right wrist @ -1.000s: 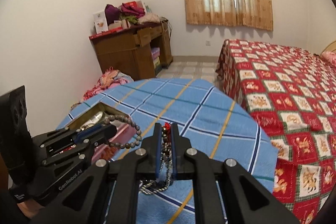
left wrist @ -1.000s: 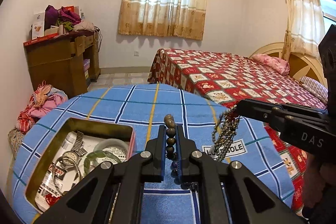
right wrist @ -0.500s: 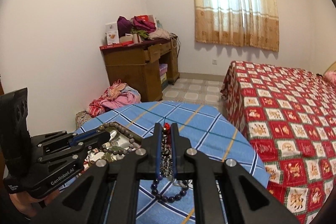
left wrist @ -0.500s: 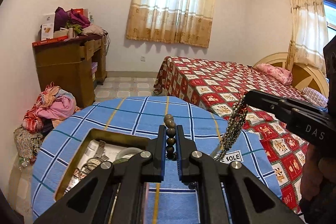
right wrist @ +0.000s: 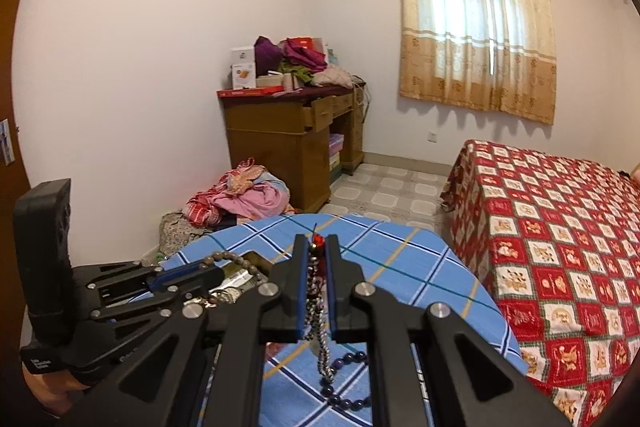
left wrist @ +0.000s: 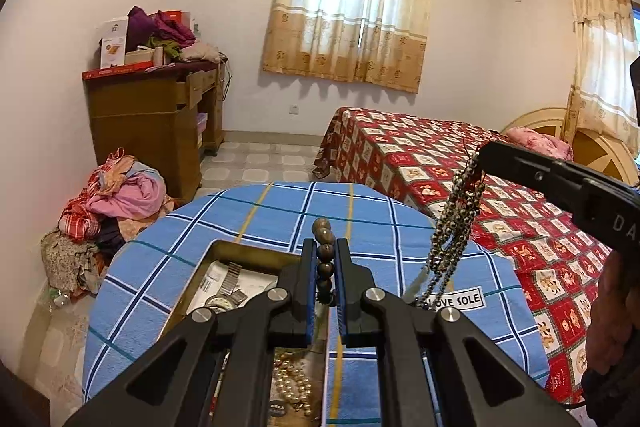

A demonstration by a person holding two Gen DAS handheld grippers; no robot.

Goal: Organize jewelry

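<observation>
Brown wooden beads (left wrist: 325,250) sit clamped between the left tongs (left wrist: 324,267), the strand rising past the fingertips and hanging over a brass-coloured open tin (left wrist: 256,250) just below and left of them; a metal watch (left wrist: 229,285) lies inside it, and pale pearl beads (left wrist: 294,383) show beneath the tongs. The tin rests on the blue plaid worktop (left wrist: 380,223). To the right, the right tongs (right wrist: 316,259) are closed on a bundle of silvery beaded chains (left wrist: 454,227) with a red bead at the top, dangling free above the worktop. Dark purple beads (right wrist: 350,377) hang in a loop below that bundle.
</observation>
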